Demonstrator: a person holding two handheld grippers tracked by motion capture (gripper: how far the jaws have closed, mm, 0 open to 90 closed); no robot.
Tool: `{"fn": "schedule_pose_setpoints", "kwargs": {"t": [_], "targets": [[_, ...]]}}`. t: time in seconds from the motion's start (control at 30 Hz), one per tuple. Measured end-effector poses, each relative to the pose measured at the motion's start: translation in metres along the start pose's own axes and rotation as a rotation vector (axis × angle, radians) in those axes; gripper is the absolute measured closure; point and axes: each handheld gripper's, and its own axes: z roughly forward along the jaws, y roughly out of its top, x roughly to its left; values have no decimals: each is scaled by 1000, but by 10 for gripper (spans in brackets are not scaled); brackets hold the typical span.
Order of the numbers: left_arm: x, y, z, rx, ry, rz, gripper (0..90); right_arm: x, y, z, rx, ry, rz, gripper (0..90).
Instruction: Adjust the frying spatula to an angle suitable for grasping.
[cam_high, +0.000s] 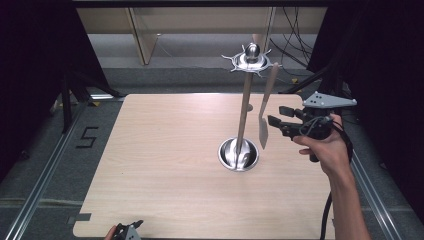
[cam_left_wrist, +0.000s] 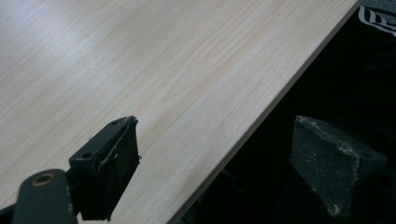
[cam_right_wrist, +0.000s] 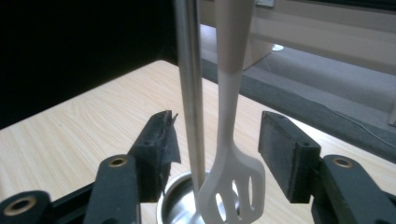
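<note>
A steel utensil stand has a round base, a tall pole and a crown of hooks on top. From a hook on its right side hangs a white slotted spatula, blade down. My right gripper is held level just right of the blade, jaws open and pointing at it. In the right gripper view the spatula and the pole stand between the two pads, and neither pad touches them. My left gripper rests at the table's near edge, open with nothing between its jaws.
The light wooden table carries the stand right of its middle. Dark curtains flank both sides, and cables lie on the floor at the back right. In the left gripper view the table edge runs diagonally between the jaws.
</note>
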Motion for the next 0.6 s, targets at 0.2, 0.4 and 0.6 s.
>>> {"fn": "schedule_pose_setpoints", "kwargs": {"t": [0.2, 0.4, 0.6], "targets": [[0, 0, 0, 0, 2, -1, 148, -1, -28, -8, 8, -47, 15, 417], [0, 0, -1, 25, 4, 15, 149, 3, -44, -7, 31, -68, 23, 417], [-1, 0, -1, 13, 7, 9, 148, 4, -57, -4, 45, -52, 12, 412]]}}
